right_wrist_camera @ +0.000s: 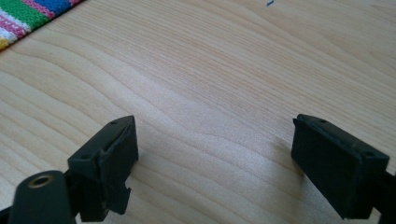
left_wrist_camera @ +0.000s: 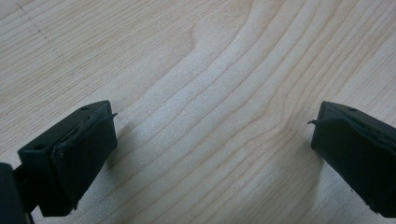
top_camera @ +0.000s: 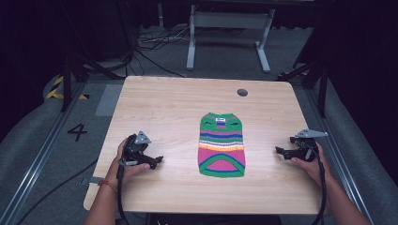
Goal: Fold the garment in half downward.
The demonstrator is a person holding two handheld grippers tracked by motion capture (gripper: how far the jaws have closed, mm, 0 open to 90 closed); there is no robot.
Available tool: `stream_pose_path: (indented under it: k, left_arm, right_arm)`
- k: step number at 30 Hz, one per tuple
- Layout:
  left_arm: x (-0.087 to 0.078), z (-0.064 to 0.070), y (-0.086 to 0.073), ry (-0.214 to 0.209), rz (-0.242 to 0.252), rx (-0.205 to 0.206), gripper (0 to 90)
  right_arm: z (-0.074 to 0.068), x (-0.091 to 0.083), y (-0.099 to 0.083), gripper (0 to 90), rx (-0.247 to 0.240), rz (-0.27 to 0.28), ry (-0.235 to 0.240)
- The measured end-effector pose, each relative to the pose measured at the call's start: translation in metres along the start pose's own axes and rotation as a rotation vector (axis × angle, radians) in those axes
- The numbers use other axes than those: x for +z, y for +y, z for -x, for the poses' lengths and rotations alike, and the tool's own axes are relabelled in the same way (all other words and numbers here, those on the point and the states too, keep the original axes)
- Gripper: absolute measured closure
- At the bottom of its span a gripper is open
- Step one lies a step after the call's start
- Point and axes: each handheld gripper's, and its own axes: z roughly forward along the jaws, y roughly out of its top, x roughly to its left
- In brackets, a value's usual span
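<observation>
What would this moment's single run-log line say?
left gripper: open, empty, on table | right gripper: open, empty | striped knit garment: flat between them, untouched

- I see a light wooden table (top_camera: 164, 108) with rounded corners and a small round hole (top_camera: 242, 92) near its far edge.
- A striped knitted garment (top_camera: 221, 145) lies flat on it, right of centre.
</observation>
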Motion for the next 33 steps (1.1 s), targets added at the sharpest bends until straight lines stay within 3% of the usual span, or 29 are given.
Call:
stream_pose_path:
  k: [7, 20, 25, 29, 33]
  left_arm:
    - [-0.0022, 0.0018, -0.0022, 0.010, -0.001, -0.017, 0.7]
    - [-0.0022, 0.0003, -0.0023, 0.006, 0.003, -0.008, 0.8]
    - [-0.0051, -0.0010, -0.0025, 0.006, 0.015, -0.024, 9.7]
    - [-0.0074, -0.0016, -0.0010, 0.005, 0.015, -0.005, 20.2]
    - [-0.0073, -0.0001, 0.0004, 0.018, 0.024, -0.001, 22.4]
  right_arm:
    - [0.0001, 0.0010, 0.0010, 15.0, -0.024, -0.001, 0.025]
    - [0.0006, 0.0009, 0.0016, 15.1, -0.032, -0.007, 0.036]
    - [-0.0006, -0.0009, 0.0013, 16.5, -0.029, -0.014, 0.034]
    - [-0.0009, -0.0024, 0.0019, 19.9, -0.034, -0.024, 0.039]
    - [-0.0016, -0.0041, 0.0033, 25.6, -0.044, -0.031, 0.047]
